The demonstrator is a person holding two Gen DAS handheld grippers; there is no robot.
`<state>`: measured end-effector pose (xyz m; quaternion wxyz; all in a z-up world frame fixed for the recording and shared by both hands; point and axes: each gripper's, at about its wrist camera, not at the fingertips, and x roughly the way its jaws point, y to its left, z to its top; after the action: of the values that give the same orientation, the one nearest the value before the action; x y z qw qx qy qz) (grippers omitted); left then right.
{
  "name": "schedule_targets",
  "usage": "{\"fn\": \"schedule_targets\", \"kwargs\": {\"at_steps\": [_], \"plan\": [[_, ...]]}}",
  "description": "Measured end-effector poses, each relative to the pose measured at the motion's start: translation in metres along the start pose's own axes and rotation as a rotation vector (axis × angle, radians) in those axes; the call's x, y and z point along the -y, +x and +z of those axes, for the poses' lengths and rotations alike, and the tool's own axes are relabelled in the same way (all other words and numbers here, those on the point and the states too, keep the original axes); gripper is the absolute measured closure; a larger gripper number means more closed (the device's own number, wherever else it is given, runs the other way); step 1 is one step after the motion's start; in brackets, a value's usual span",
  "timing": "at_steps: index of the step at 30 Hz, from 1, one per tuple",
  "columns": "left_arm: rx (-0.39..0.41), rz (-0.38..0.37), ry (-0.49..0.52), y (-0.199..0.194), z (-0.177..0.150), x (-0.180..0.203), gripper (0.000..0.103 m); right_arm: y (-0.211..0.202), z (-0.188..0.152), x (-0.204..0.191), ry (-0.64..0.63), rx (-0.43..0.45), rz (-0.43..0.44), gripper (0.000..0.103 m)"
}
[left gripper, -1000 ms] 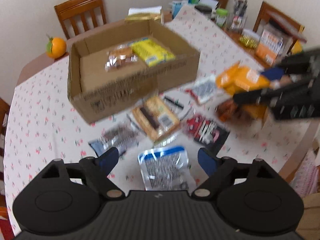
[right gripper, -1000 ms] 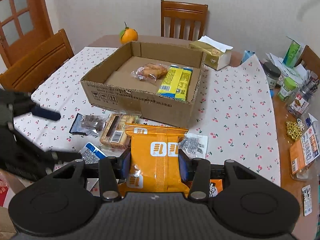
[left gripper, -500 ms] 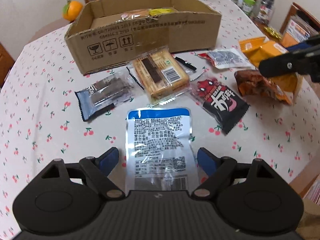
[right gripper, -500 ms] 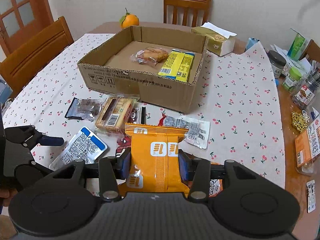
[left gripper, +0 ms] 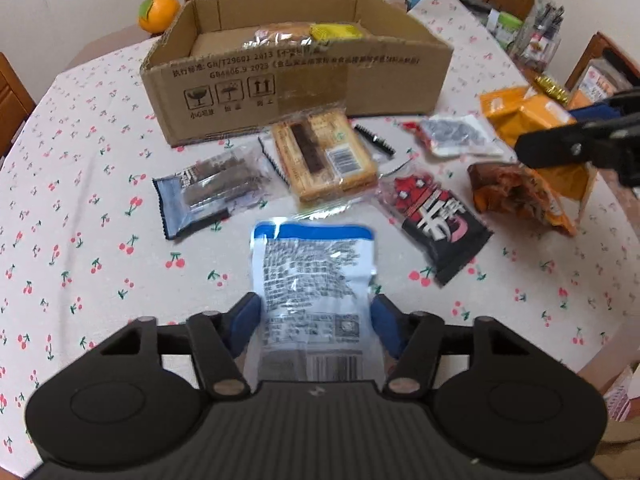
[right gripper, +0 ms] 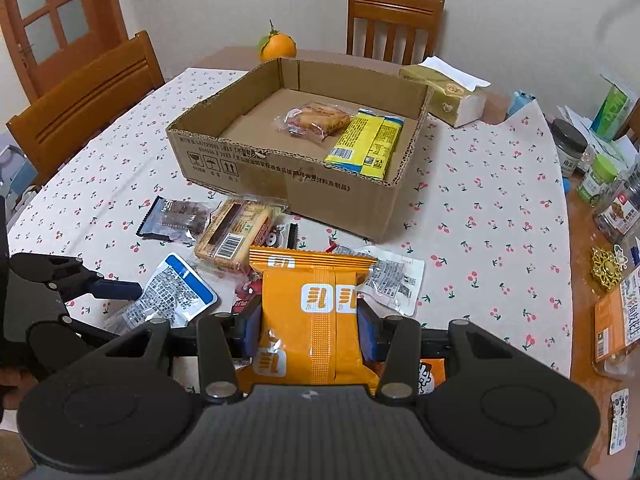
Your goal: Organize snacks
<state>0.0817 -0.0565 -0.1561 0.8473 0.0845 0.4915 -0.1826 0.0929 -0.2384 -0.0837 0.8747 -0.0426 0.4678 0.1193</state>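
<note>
The left gripper has just been closing its jaws on a blue-and-white foil pouch, and its blue pads now press the pouch's two sides; the far end of the pouch rests on the cherry-print tabletop. To the left beyond it lies a dark wafer packet, then a clear-wrapped biscuit pack just before the cardboard box, then a red-and-black packet, a small clear sachet and a crumpled orange-brown bag on the right. Behind the box's left corner stands an orange fruit.

The right gripper has its jaws clamped on an orange snack pack, held upright above the loose packets. Inside the box, toward its right side, lie a clear-wrapped pastry and, touching it on the right, a yellow packet. A tissue box sits beyond the box's right far corner, and jars crowd the tabletop's right edge.
</note>
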Motion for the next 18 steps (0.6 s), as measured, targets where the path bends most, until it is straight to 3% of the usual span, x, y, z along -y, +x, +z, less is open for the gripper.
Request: {"fn": "schedule_targets", "kwargs": {"at_steps": [5, 6, 8, 10, 14, 18], "plan": [[-0.023, 0.008, 0.05, -0.001, 0.003, 0.005, 0.057, -0.003, -0.001, 0.0, -0.002, 0.005, -0.003, 0.051], [-0.02, 0.009, 0.055, -0.002, 0.003, 0.006, 0.055, -0.004, -0.001, 0.0, -0.002, 0.007, -0.004, 0.051], [-0.016, 0.031, 0.064, -0.002, 0.002, 0.005, 0.028, -0.005, -0.001, 0.0, 0.003, 0.007, -0.004, 0.051], [0.004, 0.065, 0.066, -0.002, -0.001, 0.003, 0.018, -0.004, -0.001, 0.0, 0.011, 0.005, -0.004, 0.051], [-0.017, 0.011, 0.062, 0.007, -0.003, -0.005, 0.018, -0.003, -0.002, -0.001, 0.017, 0.0, -0.004, 0.051], [0.004, 0.01, 0.045, 0.011, -0.001, -0.007, 0.017, -0.002, -0.002, -0.001, 0.026, -0.003, -0.006, 0.051]]}}
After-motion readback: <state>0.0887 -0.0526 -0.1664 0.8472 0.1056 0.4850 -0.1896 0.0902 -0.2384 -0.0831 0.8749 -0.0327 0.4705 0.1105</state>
